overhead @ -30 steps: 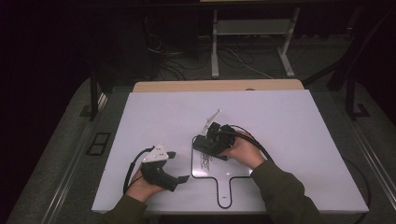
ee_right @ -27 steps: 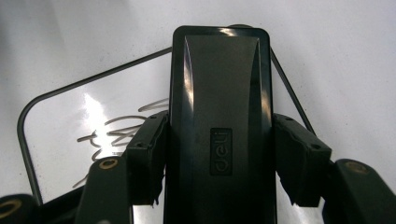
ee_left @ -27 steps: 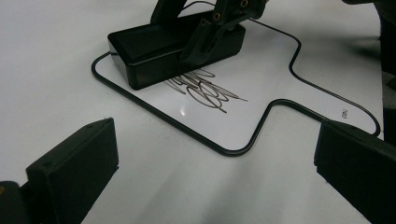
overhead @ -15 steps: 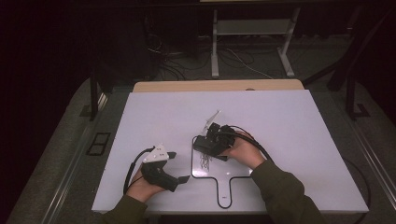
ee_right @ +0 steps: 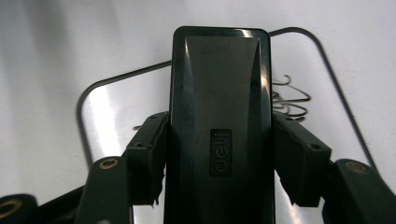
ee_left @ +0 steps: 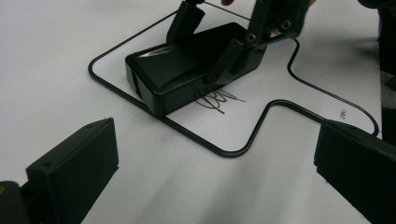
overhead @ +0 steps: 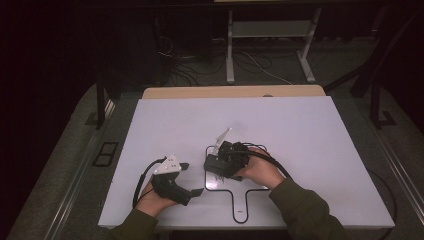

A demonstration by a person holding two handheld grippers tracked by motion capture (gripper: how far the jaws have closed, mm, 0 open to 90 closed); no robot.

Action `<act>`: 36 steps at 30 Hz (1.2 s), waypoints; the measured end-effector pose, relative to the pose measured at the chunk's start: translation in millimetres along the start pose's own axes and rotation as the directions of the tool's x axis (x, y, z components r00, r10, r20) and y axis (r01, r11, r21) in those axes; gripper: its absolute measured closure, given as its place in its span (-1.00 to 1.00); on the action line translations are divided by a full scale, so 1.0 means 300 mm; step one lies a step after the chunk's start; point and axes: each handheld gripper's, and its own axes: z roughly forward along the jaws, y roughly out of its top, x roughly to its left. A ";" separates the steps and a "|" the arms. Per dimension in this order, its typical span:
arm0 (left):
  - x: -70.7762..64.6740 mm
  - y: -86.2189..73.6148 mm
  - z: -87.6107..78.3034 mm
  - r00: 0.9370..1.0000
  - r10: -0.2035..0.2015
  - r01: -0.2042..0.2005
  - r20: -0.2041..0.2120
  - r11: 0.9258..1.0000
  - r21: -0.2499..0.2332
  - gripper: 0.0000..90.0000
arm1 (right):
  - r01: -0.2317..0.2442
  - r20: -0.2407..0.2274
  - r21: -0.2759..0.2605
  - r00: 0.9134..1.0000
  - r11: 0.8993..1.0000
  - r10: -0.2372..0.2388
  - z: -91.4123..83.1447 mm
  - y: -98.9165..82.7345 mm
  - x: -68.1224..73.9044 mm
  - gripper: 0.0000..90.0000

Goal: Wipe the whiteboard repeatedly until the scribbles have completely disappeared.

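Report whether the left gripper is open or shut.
Open. In the left gripper view the left gripper's two black jaws stand far apart with bare white table between them, and nothing held.

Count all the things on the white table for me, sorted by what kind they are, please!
Tools: 2, the left tool and the right tool
Black eraser block: 1
Black outlined shape drawn on the table: 1
Pen scribble: 1
Total: 5
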 end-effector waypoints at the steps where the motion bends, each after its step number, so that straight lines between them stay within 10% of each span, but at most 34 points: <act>1: 0.000 0.000 0.000 1.000 0.003 -0.003 0.000 1.000 0.002 -1.00 | 0.000 0.000 0.000 1.000 1.000 0.000 0.000 0.000 0.000 -0.14; 6: 0.001 0.000 0.000 1.000 0.005 -0.005 0.000 1.000 0.004 -1.00 | 0.017 -0.011 0.005 1.000 1.000 -0.017 -0.002 0.002 0.024 -0.14; 23: -0.001 0.000 0.003 1.000 0.003 -0.003 0.004 1.000 0.008 -1.00 | -0.096 0.043 0.001 0.994 0.995 0.096 0.018 0.015 -0.151 -0.14; 36: -0.003 0.000 0.003 1.000 0.003 -0.003 0.004 1.000 0.008 -1.00 | -0.018 0.023 0.006 1.000 1.000 0.018 0.002 0.000 -0.032 -0.14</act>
